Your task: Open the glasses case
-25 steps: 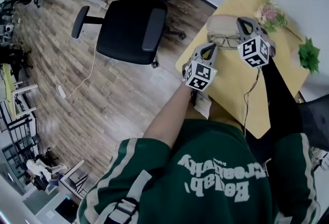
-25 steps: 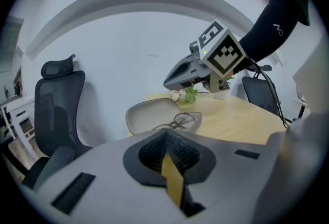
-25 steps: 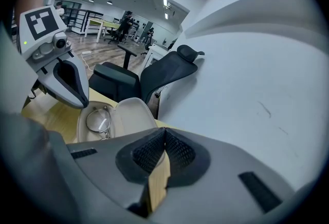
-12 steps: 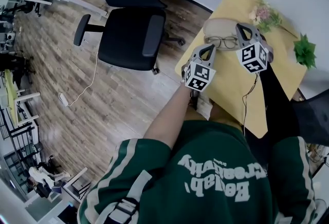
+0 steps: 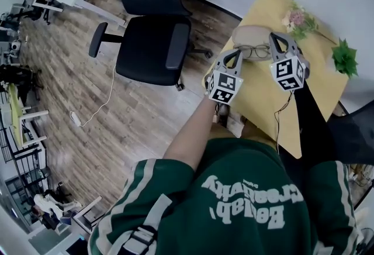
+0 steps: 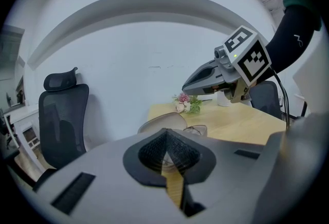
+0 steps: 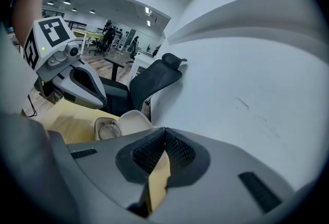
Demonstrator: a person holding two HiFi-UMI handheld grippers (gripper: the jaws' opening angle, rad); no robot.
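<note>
Glasses case [image 5: 250, 33] sits at the far left corner of the table [image 5: 263, 102], lid already up, glasses [image 5: 255, 49] inside. We hold the left gripper [image 5: 236, 54] and right gripper [image 5: 277, 37] at either end of its long axis, neither clearly nearer, both pressed together on nothing.

No legible txt; print on green shirt [image 5: 175, 189] unreadable.
</note>
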